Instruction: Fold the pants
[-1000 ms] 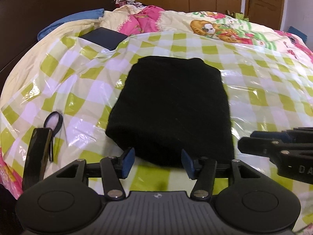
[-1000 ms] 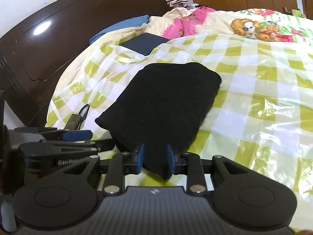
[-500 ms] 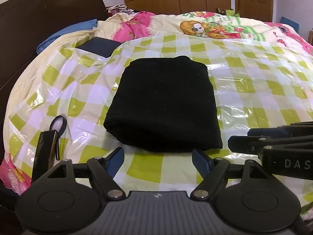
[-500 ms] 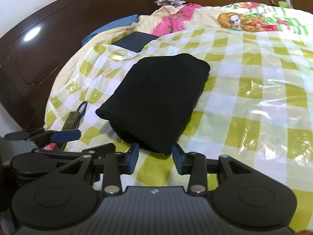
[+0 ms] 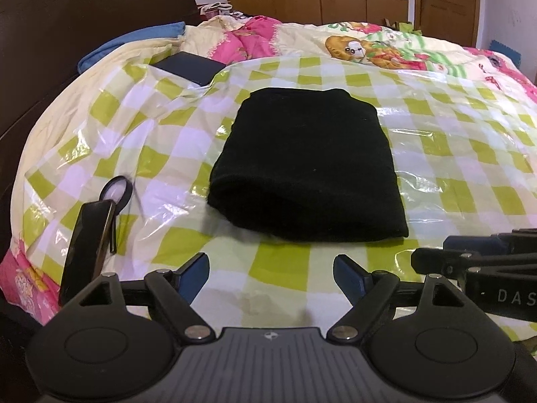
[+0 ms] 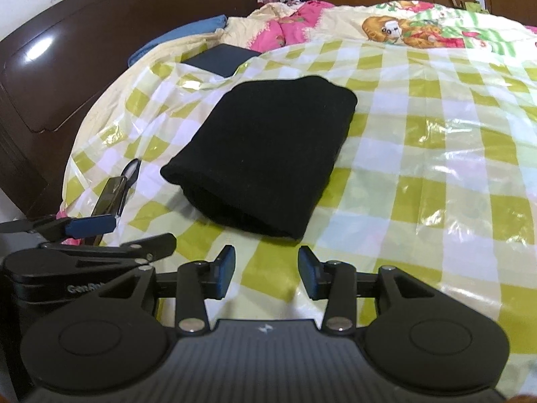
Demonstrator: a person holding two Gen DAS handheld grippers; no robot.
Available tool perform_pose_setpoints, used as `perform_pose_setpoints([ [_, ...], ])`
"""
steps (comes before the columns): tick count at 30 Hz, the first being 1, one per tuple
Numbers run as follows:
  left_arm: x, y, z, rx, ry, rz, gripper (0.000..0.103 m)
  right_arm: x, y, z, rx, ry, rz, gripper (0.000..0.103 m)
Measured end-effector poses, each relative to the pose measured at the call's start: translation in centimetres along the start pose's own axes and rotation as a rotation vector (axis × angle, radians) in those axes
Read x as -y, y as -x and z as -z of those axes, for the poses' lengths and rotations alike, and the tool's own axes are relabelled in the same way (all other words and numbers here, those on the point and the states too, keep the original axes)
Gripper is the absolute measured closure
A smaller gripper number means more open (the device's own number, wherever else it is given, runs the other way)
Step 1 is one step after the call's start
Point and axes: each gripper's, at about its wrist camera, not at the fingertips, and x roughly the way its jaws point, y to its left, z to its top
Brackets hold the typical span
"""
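One folded pair of black pants point(image 5: 308, 164) lies on the one bed, in the middle of one green-and-white checked plastic sheet point(image 5: 463, 154). Two tongs are in view at the near edge: the left tongs point(image 5: 271, 277) and the right tongs point(image 6: 265, 270). On the left lies one magnifying glass point(image 5: 116, 190) beside one dark clip-like object point(image 5: 89, 241). At the far left are one dark flat book-like item point(image 5: 189, 67), one blue cloth point(image 5: 134, 45) and one patterned quilt point(image 5: 369, 47).
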Motion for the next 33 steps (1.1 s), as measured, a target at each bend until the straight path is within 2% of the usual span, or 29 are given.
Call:
perform_pose_setpoints([
  [8, -0.4, 0.0, 0.6, 0.0, -0.018, 0.041, 0.009, -1.3, -0.1, 0.4, -0.004, 0.001, 0.009, 0.06],
  [33, -0.3, -0.4, 0.8, -0.008, -0.031, 0.034, 0.009, -1.8, -0.5, 0.8, -0.02, -0.007, 0.012, 0.06],
])
